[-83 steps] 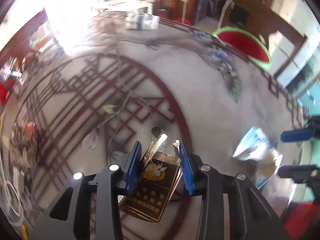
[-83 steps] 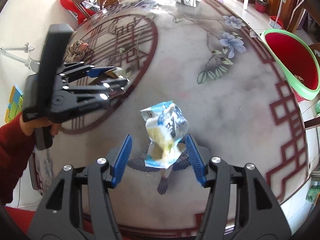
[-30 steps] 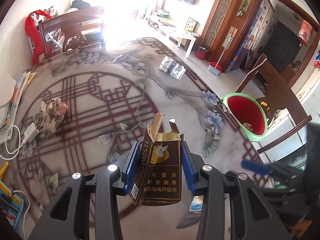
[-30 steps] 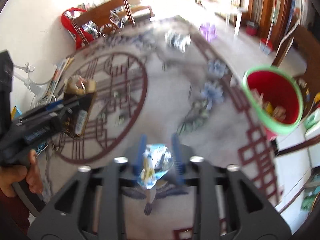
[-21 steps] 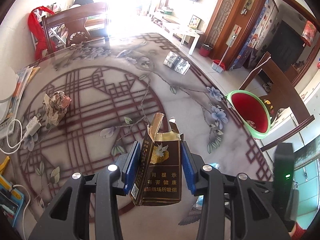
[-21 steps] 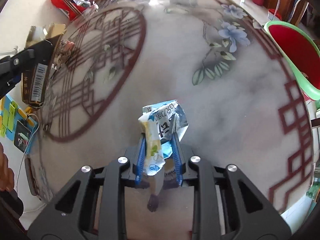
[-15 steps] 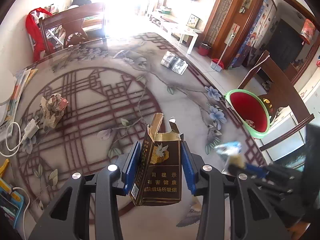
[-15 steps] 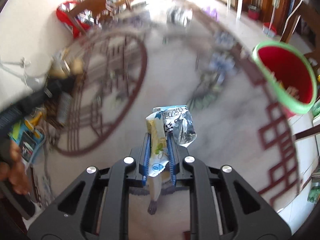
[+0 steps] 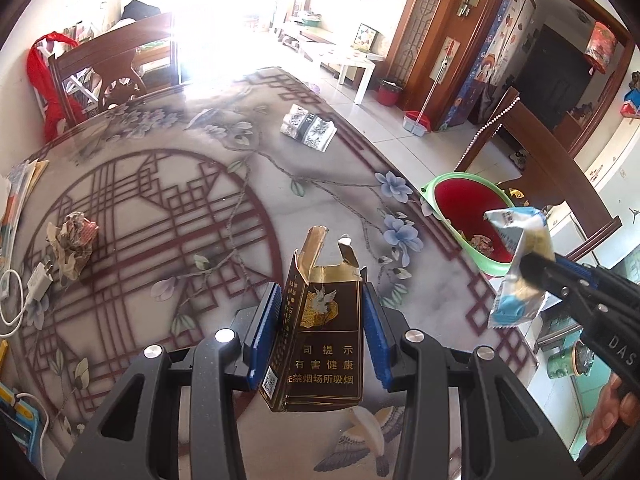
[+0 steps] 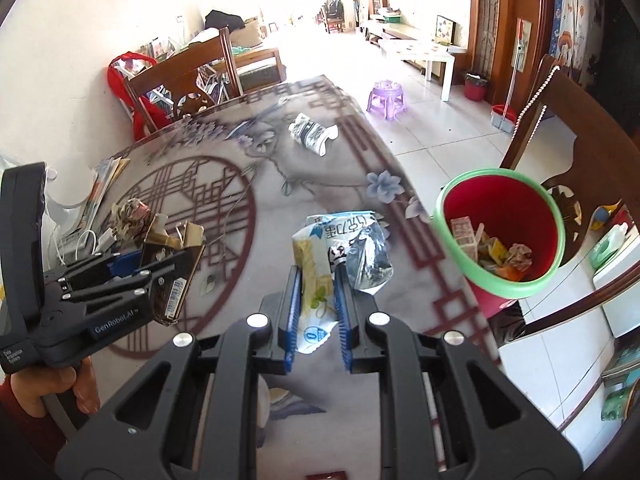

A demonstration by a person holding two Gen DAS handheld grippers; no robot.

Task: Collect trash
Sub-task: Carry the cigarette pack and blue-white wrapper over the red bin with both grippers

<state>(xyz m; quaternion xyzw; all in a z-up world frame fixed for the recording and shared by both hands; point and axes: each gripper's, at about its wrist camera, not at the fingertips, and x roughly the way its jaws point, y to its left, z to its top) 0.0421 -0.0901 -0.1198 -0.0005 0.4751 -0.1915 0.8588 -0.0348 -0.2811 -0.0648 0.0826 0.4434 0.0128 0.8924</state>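
L wrist view: left gripper (image 9: 322, 330) has its blue pads pinched on a brown cigarette pack (image 9: 322, 334), torn top flaps up, pack held upright above the table (image 9: 224, 184). Landmark = red bin w/ green rim (image 9: 466, 222), standing off the table's right edge beside a wooden chair (image 9: 556, 168). Just right of the bin, partly overlapping its rim in this view, the right gripper (image 9: 538, 266) pinches a blue/white snack wrapper (image 9: 518, 264). Well left of the bin, on the table: crumpled paper ball (image 9: 72, 242) near the far left edge; silver foil packet (image 9: 308, 130) up-left of the bin, toward the table's far end. R wrist view: right gripper (image 10: 318, 304), pads pressed close on the wrapper (image 10: 340, 256), which is held over the table's right part, left of the bin (image 10: 500, 232); bin has scraps inside. Far left of the bin, left gripper (image 10: 160, 262) clamps the cig pack (image 10: 176, 276), w/ paper ball (image 10: 130, 216) just behind it. Foil packet (image 10: 314, 132) up-left of bin, on the table (image 10: 240, 184).
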